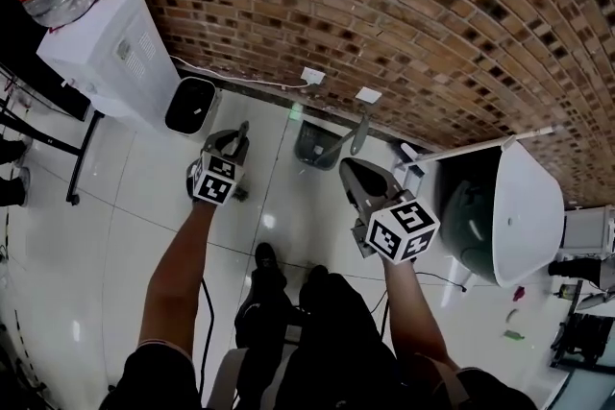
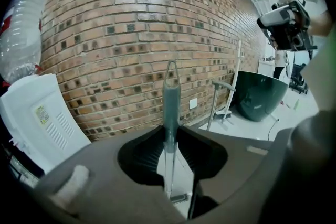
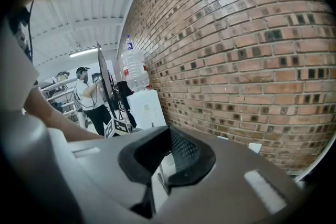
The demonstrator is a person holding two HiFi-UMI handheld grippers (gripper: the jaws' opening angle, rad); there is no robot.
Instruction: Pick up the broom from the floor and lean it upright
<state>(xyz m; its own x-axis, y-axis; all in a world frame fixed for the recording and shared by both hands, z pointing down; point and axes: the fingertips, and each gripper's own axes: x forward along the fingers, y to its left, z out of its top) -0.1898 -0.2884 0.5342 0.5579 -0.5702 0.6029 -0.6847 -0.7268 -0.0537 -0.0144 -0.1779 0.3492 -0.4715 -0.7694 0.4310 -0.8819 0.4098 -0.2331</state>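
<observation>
The broom (image 2: 171,102) stands upright between the jaws of my left gripper (image 2: 170,134). Its grey-green grip with a hanging loop rises above the pads, a clear shaft runs down below them, and the brush head (image 2: 178,198) shows far beneath. The pads press on the grip from both sides. In the head view my left gripper (image 1: 235,137) points toward the brick wall (image 1: 384,5) and hides most of the broom. My right gripper (image 1: 351,170) hangs apart to the right, fingers together, nothing in them; its own view shows the right gripper (image 3: 169,136) aimed along the wall.
A grey dustpan (image 1: 317,146) with an upright handle leans at the wall between the grippers. A black bin (image 1: 190,106) and a white water dispenser (image 1: 106,53) stand to the left, a big green-and-white tub (image 1: 519,211) to the right. Another person (image 3: 86,94) stands far off.
</observation>
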